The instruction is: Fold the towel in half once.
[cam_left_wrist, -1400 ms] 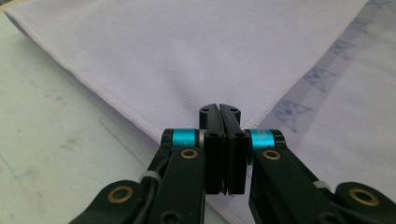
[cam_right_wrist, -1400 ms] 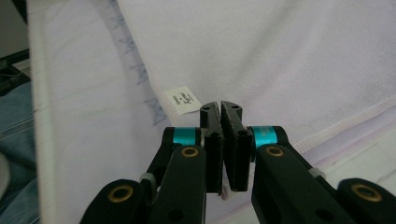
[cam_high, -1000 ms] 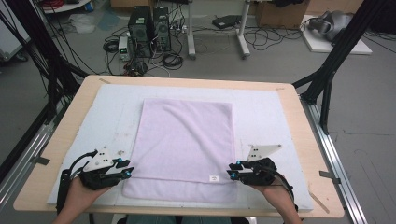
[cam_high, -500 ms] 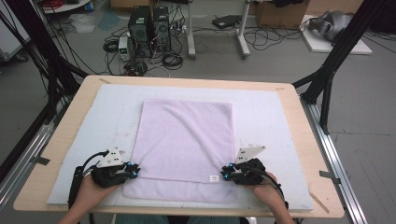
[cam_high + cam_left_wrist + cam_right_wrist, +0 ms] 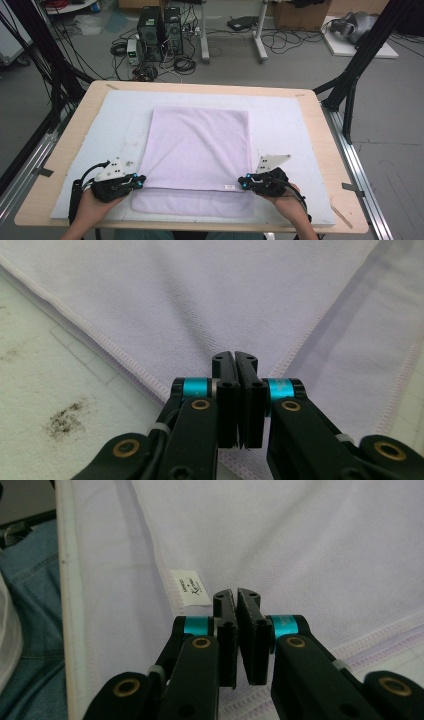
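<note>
A lilac towel (image 5: 197, 150) lies flat on the pale mat (image 5: 295, 125) that covers the wooden table (image 5: 330, 150). It is folded, with the upper layer a little shorter, so a strip of the lower layer shows along the near side, toward the person.

The left gripper (image 5: 136, 181) is at the near left corner of the upper layer, and the right gripper (image 5: 243, 182) is at the near right corner, just beside the small white label (image 5: 229, 187). Both are held low on the table, each in one hand, and they point inward toward the cloth from the two sides.

In the left gripper view the two black jaws of the left gripper (image 5: 234, 360) stand pressed together — their jaws have just been closing. The hemmed edge of the towel (image 5: 150, 305) runs under them and into the place where they meet, so they appear clenched on the corner of the upper layer; the cloth itself between the pads is hard to see.

In the right gripper view the right gripper (image 5: 235, 596) has also just been closing, and its jaws now meet at the tips. The stitched hem of the towel (image 5: 310, 545) passes under them, and the label (image 5: 190, 587) lies just to the left of the tips — again a pinch on the cloth edge, as far as can be seen.
</note>
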{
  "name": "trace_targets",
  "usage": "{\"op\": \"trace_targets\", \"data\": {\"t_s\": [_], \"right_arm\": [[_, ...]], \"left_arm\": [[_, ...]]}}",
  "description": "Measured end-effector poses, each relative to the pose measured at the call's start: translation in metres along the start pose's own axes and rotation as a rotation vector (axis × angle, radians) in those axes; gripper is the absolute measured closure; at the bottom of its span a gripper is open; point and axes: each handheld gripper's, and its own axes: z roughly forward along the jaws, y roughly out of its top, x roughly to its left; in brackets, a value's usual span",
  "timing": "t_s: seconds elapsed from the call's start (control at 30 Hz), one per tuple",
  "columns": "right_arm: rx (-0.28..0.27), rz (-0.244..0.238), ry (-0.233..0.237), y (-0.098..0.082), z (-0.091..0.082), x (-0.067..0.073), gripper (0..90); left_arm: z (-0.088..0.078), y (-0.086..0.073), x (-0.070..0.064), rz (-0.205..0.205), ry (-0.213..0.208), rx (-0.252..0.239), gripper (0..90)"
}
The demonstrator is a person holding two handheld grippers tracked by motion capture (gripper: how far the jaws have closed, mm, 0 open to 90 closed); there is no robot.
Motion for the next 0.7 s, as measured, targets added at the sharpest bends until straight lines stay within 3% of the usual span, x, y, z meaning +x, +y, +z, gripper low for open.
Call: {"op": "trace_targets", "data": {"t_s": [0.2, 0.37, 0.43, 0.53, 0.7], "right_arm": [[-0.027, -0.003, 0.033, 0.001, -0.014, 0.011, 86.6], [-0.029, -0.008, 0.081, -0.006, -0.025, 0.030, 86.2], [-0.023, 0.007, 0.114, -0.012, -0.025, 0.032, 77.8], [-0.009, 0.030, 0.104, -0.017, -0.019, 0.027, 71.8], [0.031, 0.013, 0.125, -0.018, -0.001, 0.030, 70.3]], "left_arm": [[-0.014, -0.004, -0.011, 0.016, -0.016, -0.004, 87.4], [-0.028, -0.013, -0.028, 0.028, -0.047, 0.005, 87.1], [-0.026, -0.016, -0.031, 0.041, -0.069, 0.021, 83.3], [-0.018, -0.018, -0.028, 0.036, -0.066, 0.038, 69.2], [-0.007, -0.017, -0.026, 0.051, -0.046, 0.052, 66.9]]}}
